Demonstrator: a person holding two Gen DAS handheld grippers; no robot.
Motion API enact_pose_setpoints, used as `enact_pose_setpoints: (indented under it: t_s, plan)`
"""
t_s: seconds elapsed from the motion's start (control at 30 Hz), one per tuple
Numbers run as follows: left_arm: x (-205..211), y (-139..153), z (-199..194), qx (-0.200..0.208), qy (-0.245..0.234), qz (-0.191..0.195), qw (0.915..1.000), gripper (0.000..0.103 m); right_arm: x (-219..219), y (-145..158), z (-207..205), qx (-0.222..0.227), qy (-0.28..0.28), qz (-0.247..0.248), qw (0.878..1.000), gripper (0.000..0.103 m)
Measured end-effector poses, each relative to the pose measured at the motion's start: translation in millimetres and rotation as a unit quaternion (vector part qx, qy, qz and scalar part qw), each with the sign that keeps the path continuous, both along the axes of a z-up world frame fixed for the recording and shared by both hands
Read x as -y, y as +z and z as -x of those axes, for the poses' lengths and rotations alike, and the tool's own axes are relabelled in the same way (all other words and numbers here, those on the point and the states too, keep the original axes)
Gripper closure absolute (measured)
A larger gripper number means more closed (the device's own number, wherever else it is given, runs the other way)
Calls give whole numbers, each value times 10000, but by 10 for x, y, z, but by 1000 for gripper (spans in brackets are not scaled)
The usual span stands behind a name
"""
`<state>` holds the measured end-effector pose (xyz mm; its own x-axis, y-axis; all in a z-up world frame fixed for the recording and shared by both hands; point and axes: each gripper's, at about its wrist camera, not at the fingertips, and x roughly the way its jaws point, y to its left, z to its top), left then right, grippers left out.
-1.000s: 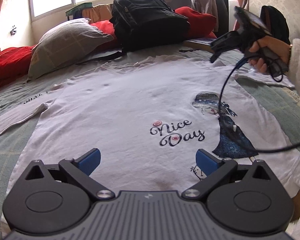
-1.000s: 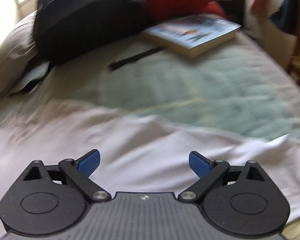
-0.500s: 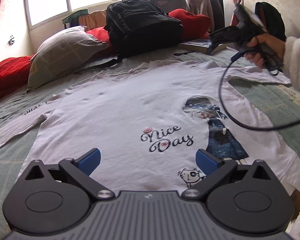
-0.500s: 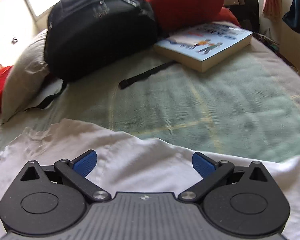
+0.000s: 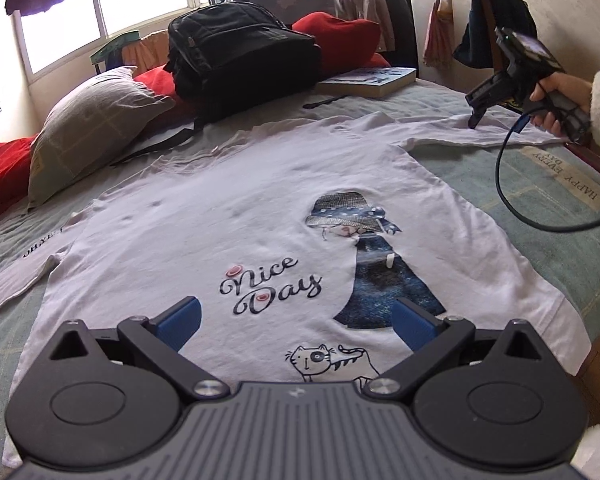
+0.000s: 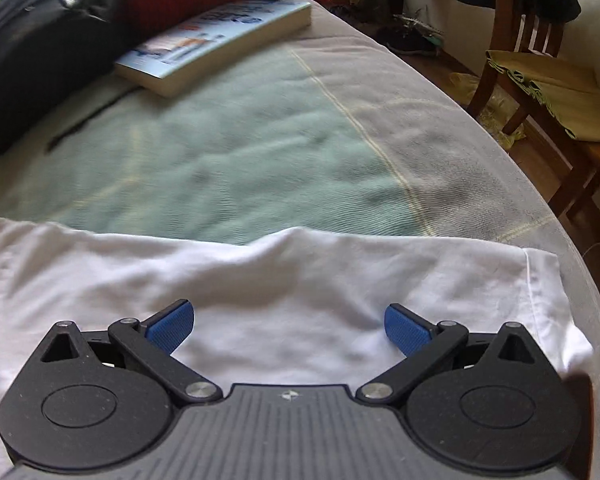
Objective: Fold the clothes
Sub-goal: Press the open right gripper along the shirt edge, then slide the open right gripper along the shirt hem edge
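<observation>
A white long-sleeved shirt [image 5: 228,208] with a "Nice Day" print lies flat, front up, on the bed. My left gripper [image 5: 296,322] hovers open above its lower hem, nothing between the blue pads. In the left wrist view a hand holds my right gripper [image 5: 476,114] over the shirt's right sleeve [image 5: 480,132]. The right wrist view shows that sleeve [image 6: 284,280] just below my open right gripper [image 6: 286,328], with its cuff [image 6: 540,280] at the right near the bed's edge.
A black backpack [image 5: 236,68], a grey pillow [image 5: 88,128], red cushions [image 5: 340,36] and a book [image 5: 368,80] lie at the head of the bed. A wooden chair [image 6: 540,80] stands beyond the bed's right edge. A blue cable [image 5: 512,184] hangs from the right gripper.
My left gripper has pulled back toward the hem, bringing the cat print into view. My right gripper has moved right along the sleeve toward the cuff. Both stay open.
</observation>
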<state>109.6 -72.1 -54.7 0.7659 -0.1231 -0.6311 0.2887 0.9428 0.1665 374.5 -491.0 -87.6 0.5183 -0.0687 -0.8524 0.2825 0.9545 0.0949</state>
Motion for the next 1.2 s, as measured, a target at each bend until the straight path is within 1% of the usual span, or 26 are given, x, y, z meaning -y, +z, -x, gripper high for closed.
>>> enact_pose_setpoints:
  t_s: [0.07,0.13,0.17,0.23,0.27,0.33,0.43,0.53,0.6,0.67,0.7,0.77,0.8,0.87,0.97,1.07,1.1,1.2]
  plan:
    - [0,12,17,30,13,-25,10000,2,91,-91,0,76,-28,129,9999,0]
    - [-21,15,19,29,64,1,10000,2,241,-62,44,37,-369,302,9989,0]
    - [-26,13,15,18,89,16,10000,2,343,-58,57,-29,-675,392,9969,0]
    - [-23,-2,7,-12,89,-6,10000,2,556,-37,83,-69,-1225,277,9921,0]
    - [-20,-9,3,-25,88,-19,10000,2,617,-5,107,-4,-1349,155,9907,0]
    - [-1,-14,-3,-19,67,-65,10000,2,587,74,162,149,-1230,-51,9923,0]
    - [25,-14,-22,-31,51,-70,10000,2,294,141,129,188,-684,-207,9973,0]
    - [28,-29,-27,-53,65,-100,9999,2,30,113,-28,88,-352,-140,9992,0]
    - [19,-33,-21,-53,86,-105,9999,2,-35,25,-160,-36,-403,93,9991,0]
    - [-3,-25,-13,-45,106,-58,9999,2,23,-84,-304,0,-549,564,9969,0]
    - [-10,-20,-5,-31,117,-55,9999,2,94,-92,-341,122,-671,524,9963,0]
    - [-14,-12,14,0,122,-62,9999,2,212,-10,-332,295,-967,377,9942,0]
    - [-13,-8,22,11,122,-61,9999,2,225,58,-290,396,-962,308,9941,0]
    - [-7,-8,24,17,123,-40,9999,2,190,202,-167,569,-685,219,9958,0]
    - [15,-17,39,12,91,-28,10000,2,149,307,-14,463,-243,168,9985,0]
    - [67,-35,82,2,9,-63,10000,2,232,214,105,292,186,-282,9990,0]
    - [84,-26,101,19,-4,-84,10000,2,283,157,136,259,211,-400,9986,0]
    - [135,-2,159,70,-43,-147,9999,2,573,26,218,319,-161,-508,9981,0]
